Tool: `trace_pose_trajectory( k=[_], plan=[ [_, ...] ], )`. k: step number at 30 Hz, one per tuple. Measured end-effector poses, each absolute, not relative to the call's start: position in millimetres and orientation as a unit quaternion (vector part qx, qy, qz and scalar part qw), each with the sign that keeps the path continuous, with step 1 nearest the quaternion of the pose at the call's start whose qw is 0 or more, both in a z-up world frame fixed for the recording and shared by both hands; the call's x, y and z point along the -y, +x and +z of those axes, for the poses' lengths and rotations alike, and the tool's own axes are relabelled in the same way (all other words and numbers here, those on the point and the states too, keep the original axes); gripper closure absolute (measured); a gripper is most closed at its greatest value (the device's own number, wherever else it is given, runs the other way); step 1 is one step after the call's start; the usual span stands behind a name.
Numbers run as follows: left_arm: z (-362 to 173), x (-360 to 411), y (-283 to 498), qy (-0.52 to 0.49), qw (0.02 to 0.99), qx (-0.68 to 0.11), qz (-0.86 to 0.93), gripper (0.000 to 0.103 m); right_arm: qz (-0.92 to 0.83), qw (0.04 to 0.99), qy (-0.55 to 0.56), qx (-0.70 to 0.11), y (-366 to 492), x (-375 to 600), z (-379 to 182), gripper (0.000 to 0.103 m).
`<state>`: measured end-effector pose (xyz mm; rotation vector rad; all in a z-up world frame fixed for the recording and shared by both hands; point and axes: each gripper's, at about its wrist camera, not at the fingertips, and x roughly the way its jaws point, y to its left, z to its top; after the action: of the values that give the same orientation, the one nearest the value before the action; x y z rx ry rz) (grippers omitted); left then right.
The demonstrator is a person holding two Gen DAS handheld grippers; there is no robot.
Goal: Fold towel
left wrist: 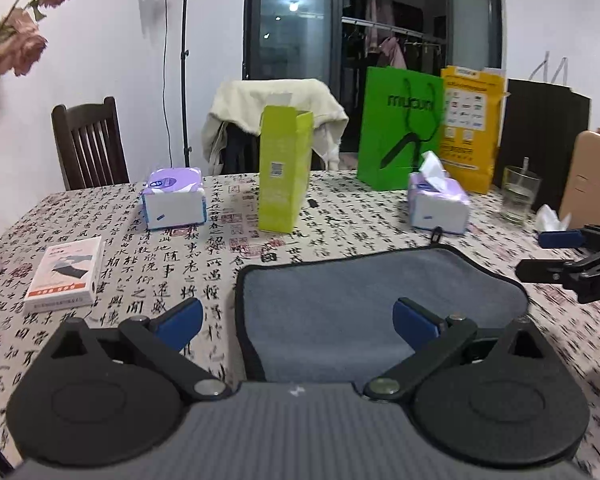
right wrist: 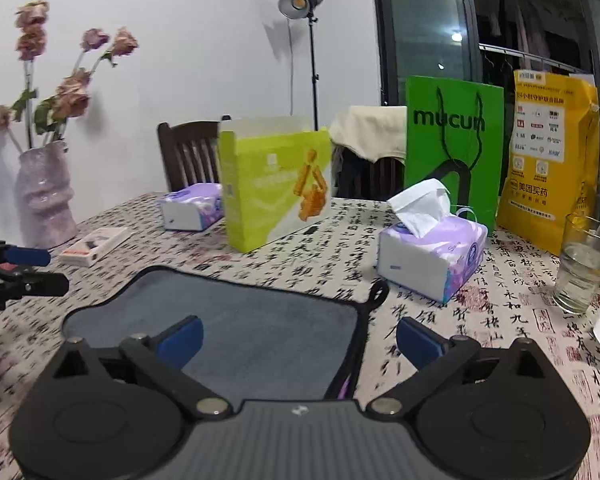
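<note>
- A dining room at night is showing white walls and a dark glass door behind the worktop [left wrist: 120,248], whose cloth is carrying black calligraphy.
- The grey towel [left wrist: 360,312] is lying on the worktop near the front edge, apparently already doubled over, with its loop [right wrist: 378,294] pointing away.
- The green bag [right wrist: 454,148], reading "mucun", is standing at the back beside a yellow bag [right wrist: 548,160].
- The left gripper [left wrist: 298,322] is hovering over the towel's left edge, fingers spread and holding nothing, probably lining up a pinch.
- The right gripper [right wrist: 300,340] is straddling the right edge, fingers likewise spread and empty.
</note>
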<state>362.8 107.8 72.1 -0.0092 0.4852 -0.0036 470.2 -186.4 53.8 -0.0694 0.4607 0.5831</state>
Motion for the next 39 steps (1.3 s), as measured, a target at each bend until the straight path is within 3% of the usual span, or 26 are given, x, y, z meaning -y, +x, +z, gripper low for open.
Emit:
trace_pose_trajectory(
  k=[18,39],
  plan=[
    [78.5,-78.2,249.8,0.004,0.977,-0.212,0.006,0.0,0.295,0.931,-0.036,-0.21,364.8,191.1,56.6,0.0],
    [46.7,-50.2,133.6,0.005,0.985,-0.172,-0.013,0.0,0.323,0.93,-0.053,-0.165,226.9,207.8,53.4,0.0]
  ],
)
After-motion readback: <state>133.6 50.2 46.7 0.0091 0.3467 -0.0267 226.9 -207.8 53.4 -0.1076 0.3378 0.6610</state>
